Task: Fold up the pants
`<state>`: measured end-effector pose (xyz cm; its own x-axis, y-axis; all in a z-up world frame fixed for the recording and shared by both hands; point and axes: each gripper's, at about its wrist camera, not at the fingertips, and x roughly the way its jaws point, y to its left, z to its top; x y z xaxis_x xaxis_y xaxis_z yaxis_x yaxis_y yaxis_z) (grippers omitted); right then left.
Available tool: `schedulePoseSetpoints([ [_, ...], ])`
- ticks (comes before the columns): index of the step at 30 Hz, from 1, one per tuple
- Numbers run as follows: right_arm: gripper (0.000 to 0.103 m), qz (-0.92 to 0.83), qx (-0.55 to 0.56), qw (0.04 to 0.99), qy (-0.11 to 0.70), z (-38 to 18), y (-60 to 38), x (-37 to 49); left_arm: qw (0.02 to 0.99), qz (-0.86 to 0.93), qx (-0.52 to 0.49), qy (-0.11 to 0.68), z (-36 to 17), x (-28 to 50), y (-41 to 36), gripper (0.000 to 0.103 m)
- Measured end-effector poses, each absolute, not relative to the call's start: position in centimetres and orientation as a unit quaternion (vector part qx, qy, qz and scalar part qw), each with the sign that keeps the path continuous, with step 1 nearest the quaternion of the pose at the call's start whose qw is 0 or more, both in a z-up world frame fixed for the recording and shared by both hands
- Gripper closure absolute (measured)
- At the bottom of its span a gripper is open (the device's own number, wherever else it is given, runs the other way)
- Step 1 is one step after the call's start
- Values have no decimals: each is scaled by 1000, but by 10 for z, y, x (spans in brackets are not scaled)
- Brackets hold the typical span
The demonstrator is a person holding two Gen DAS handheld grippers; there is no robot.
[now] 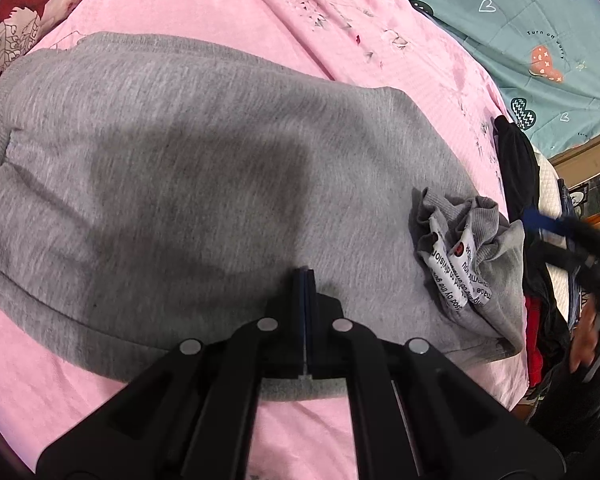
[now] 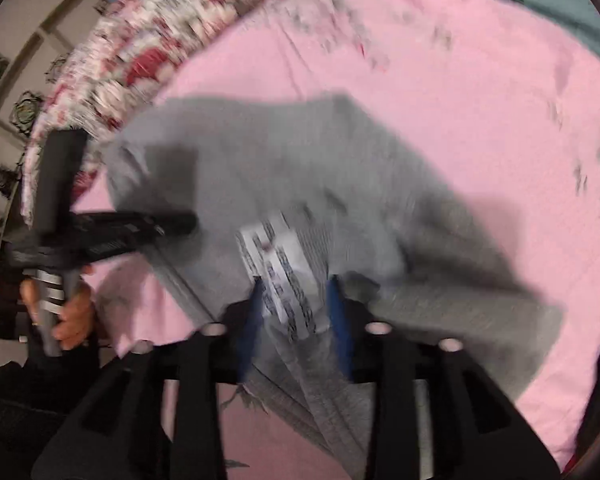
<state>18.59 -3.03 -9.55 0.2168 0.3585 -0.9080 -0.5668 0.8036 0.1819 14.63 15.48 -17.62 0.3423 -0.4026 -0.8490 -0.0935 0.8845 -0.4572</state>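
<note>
Lying flat on the pink bed sheet [image 1: 204,4]: grey pants [image 1: 172,168], bunched waistband with white care labels [image 1: 456,264] at their right end. Left gripper [image 1: 305,280] fingers clenched together just above the fabric, nothing between them. Right gripper [image 2: 296,300] fingers released, blue pads [image 2: 336,312] spread either side of the labels; view blurred.
</note>
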Motion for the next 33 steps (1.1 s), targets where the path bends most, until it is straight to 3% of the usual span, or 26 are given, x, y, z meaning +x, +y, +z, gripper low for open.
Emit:
schedulePoseSetpoints([
  [5,43,347,-196,734,550,-96,-24,219,788,-99,-218,567,-176,147,155,102],
  [12,44,371,-230,638,634,-169,-21,248,784,-99,-215,573,-177,152,155,102],
  [14,78,385,-197,642,632,-173,-20,248,786,-99,-213,572,-177,152,154,102],
  [18,82,407,-233,672,573,-147,-8,235,788,-97,-206,572,-176,153,152,102],
  [22,82,407,-227,667,581,-162,-1,248,788,-93,-201,575,-177,155,151,102],
  [26,72,394,-229,665,592,-176,4,251,788,-92,-201,574,-176,156,151,102],
  [31,51,357,-264,710,547,-135,9,236,785,-97,-207,576,-177,155,154,102],
  [33,49,346,-249,739,522,-109,1,225,783,-98,-210,577,-178,155,156,102],
])
